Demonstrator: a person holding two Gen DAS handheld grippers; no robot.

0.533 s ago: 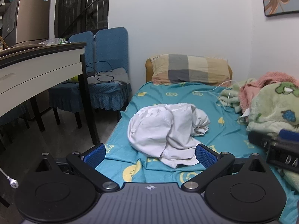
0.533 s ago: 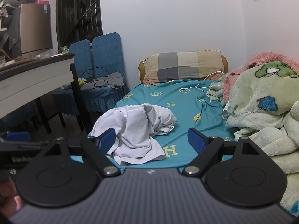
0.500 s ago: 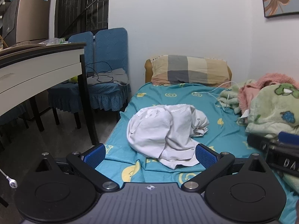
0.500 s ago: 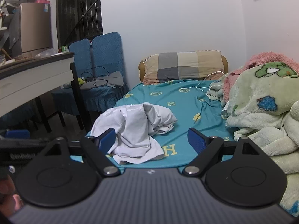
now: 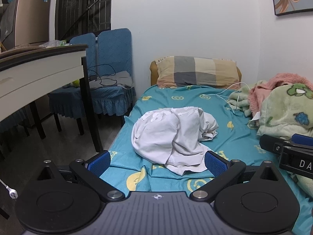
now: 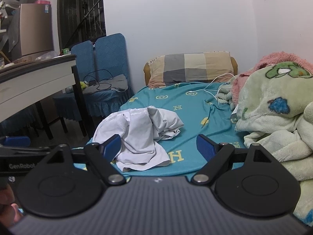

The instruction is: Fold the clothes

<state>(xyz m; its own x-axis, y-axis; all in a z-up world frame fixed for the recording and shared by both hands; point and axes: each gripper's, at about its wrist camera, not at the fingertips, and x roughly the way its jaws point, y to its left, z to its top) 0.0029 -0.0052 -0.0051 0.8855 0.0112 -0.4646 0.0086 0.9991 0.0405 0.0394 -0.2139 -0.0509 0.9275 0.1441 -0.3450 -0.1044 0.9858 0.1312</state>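
Observation:
A crumpled white garment (image 5: pixel 172 135) lies in a heap on the teal bed sheet (image 5: pixel 176 101), near the bed's left edge. It also shows in the right wrist view (image 6: pixel 140 137). My left gripper (image 5: pixel 156 161) is open and empty, just short of the garment's near hem. My right gripper (image 6: pixel 158 146) is open and empty, to the right of the left one; its left fingertip (image 6: pixel 111 146) stands in front of the garment. The right gripper's side shows in the left wrist view (image 5: pixel 287 148).
A checked pillow (image 5: pixel 197 72) lies at the head of the bed. Green and pink blankets (image 6: pixel 273 105) are piled along the right side, with a white cable (image 6: pixel 211 86). A white desk (image 5: pixel 39 74) and blue chairs (image 5: pixel 111 58) stand left of the bed.
Both grippers have drifted very slightly; the garment has not moved and both stay open.

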